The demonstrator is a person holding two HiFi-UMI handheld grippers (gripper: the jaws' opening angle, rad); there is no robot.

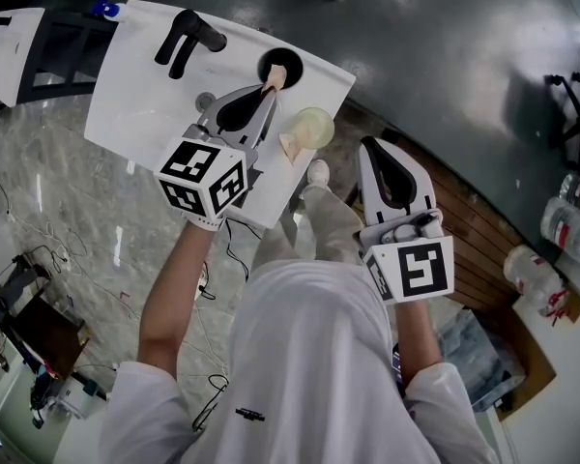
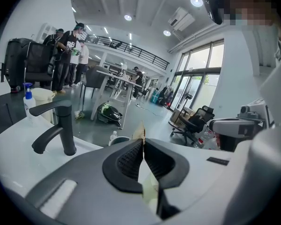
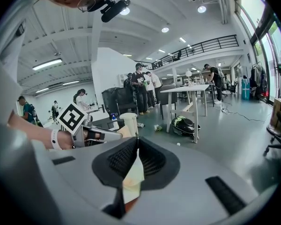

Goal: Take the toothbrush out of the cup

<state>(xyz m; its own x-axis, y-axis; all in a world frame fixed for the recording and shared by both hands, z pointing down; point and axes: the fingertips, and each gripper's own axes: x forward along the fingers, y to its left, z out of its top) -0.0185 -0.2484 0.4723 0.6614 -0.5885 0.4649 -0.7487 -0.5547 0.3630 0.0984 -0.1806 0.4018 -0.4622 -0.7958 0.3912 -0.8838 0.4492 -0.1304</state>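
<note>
1. The toothbrush (image 1: 274,75) was clamped in the left gripper (image 1: 268,91). Only a short beige end showed past the jaw tips, and the rest was covered by the jaws.
2. In the left gripper view the same beige tip (image 2: 140,131) rose from the seam of the left gripper (image 2: 143,143), whose ribbed pads were pressed onto it.
3. From the head view that tip lay over the dark drain hole (image 1: 293,66) of the white sink counter (image 1: 135,104), apart from the cup (image 1: 314,127).
4. The pale, translucent cup stood near the counter's front edge, just right of the left gripper's tips. What it held could not be made out.
5. A beige wedge (image 1: 292,145) touched the cup's near side. It was possibly part of the brush, but the picture was too small to tell.
6. The right gripper (image 1: 375,145) hung off the counter, over the person's trousers and the wooden floor.
7. In the right gripper's own view (image 3: 136,143) the jaws met with nothing between them. The cup (image 3: 129,120) showed beyond, partly hidden by the jaws.
8. A black faucet (image 1: 188,37) stood at the counter's far side.
</note>
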